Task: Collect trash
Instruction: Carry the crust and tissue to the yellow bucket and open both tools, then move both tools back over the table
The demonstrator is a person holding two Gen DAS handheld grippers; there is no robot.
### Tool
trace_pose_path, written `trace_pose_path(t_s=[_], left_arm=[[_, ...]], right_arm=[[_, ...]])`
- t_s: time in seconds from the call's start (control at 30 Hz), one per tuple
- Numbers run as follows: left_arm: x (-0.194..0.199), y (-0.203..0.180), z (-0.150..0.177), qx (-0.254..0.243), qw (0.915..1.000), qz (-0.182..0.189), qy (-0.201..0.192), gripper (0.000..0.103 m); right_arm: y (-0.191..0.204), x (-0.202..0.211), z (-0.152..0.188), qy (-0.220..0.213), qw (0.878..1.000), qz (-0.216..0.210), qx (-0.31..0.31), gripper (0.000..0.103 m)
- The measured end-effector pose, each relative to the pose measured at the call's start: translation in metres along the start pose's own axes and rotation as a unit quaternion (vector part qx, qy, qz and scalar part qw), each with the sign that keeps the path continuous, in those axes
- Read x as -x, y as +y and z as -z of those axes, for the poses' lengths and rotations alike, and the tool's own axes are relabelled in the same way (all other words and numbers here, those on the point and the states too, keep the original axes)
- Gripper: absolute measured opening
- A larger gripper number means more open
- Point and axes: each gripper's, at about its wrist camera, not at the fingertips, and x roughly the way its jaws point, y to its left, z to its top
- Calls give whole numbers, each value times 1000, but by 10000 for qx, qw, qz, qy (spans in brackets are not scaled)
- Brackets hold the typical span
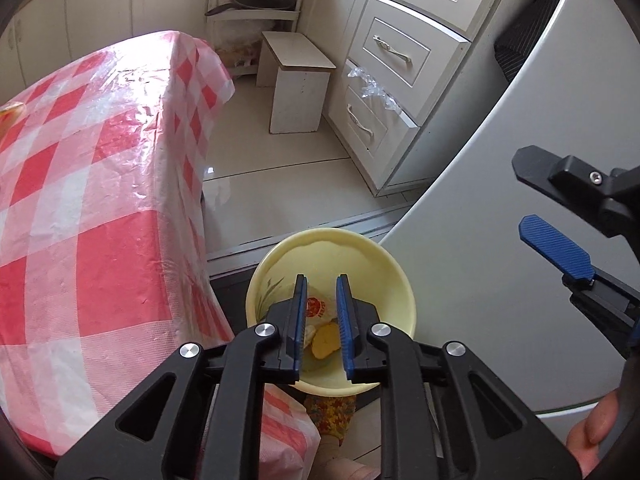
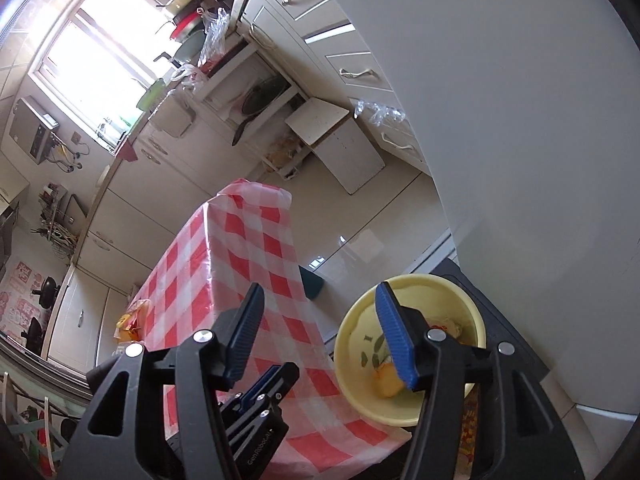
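A pale yellow bowl [image 1: 280,252] [image 2: 356,364] stands low beside the checked table's end. In it lie a yellow scrap [image 1: 325,342] [image 2: 385,385] and a crumpled wrapper with a red mark [image 1: 318,307] [image 2: 445,326]. My left gripper [image 1: 321,285] hangs right over the bowl, pointing steeply down, its blue pads a narrow gap apart with nothing pressed between them; the trash shows through the gap. In the right wrist view the left gripper [image 2: 286,374] sits low. My right gripper [image 2: 320,288] [image 1: 519,194] is open and empty, one finger over the bowl's rim.
The table wears a red-and-white checked plastic cloth [image 1: 100,200] [image 2: 240,256]; an orange snack bag [image 2: 130,322] lies at its far end. A grey appliance door [image 1: 500,220] rises close on the right. Behind are drawers [image 1: 394,54], a small white stool [image 1: 298,80] and tiled floor.
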Motion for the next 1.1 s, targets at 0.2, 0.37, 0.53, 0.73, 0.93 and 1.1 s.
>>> trace_pose_path(t_s=[0.2,0.37,0.53,0.73,0.93,1.1], left_arm=[[32,12,0,40,9998,-52,-179,19],[79,44,7,136,9984,-283,-468,33],[131,109,24,627,9923,-772,-741,41],[159,185,45,1333,9809,-1160,-816,44],[167,242,57,1971,9693,-1235,-798,44],[173,269,61,2267,9620,-1220,-905,46]], right_arm=[[16,4,0,16,9998,-162,110,57],[51,5,8,89,9977,-421,521,61],[92,1,23,254,9922,-596,1064,64],[137,-15,49,514,9808,-634,1772,70],[165,-39,72,770,9704,-565,2216,71],[184,-52,91,939,9624,-469,2506,74]])
